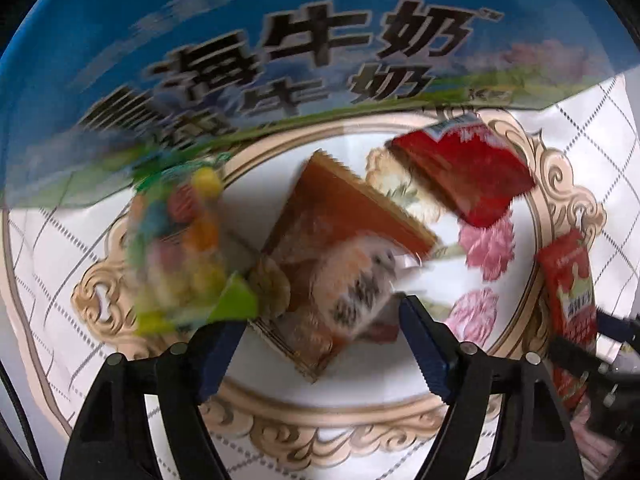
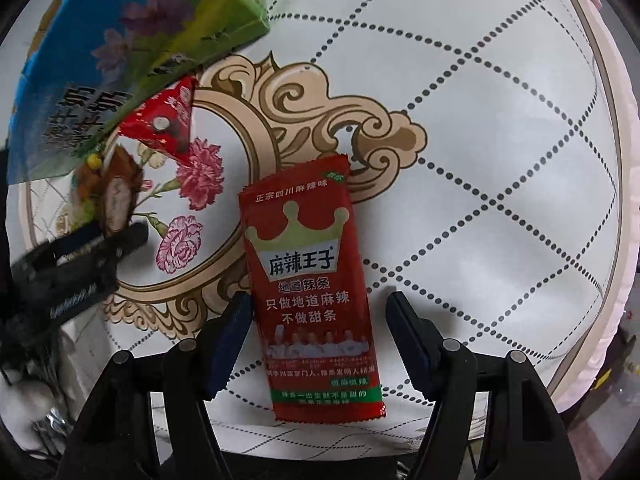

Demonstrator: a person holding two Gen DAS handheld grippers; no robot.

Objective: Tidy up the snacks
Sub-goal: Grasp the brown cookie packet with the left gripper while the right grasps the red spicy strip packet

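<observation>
A brown snack packet (image 1: pixel 340 232) lies slanted between the blue pads of my left gripper (image 1: pixel 322 312), which looks shut on its lower end; the picture is blurred. A colourful candy bag (image 1: pixel 180 248) lies just left of it. In the right wrist view the left gripper (image 2: pixel 108 240) shows at the left with the brown packet (image 2: pixel 118 192) rising from it. My right gripper (image 2: pixel 318 300) is open astride a red spicy-strip packet (image 2: pixel 312 300) lying flat; the right pad stands clear of it. That packet (image 1: pixel 568 280) also shows at the left view's right edge.
A big blue milk box (image 1: pixel 280 40) (image 2: pixel 100 40) stands close behind the snacks. Another red packet (image 1: pixel 460 172) (image 2: pixel 160 120) lies by its foot. The white tablecloth (image 2: pixel 480 160) has dotted diamonds and a gold floral frame. The round table's edge (image 2: pixel 612 200) curves along the right.
</observation>
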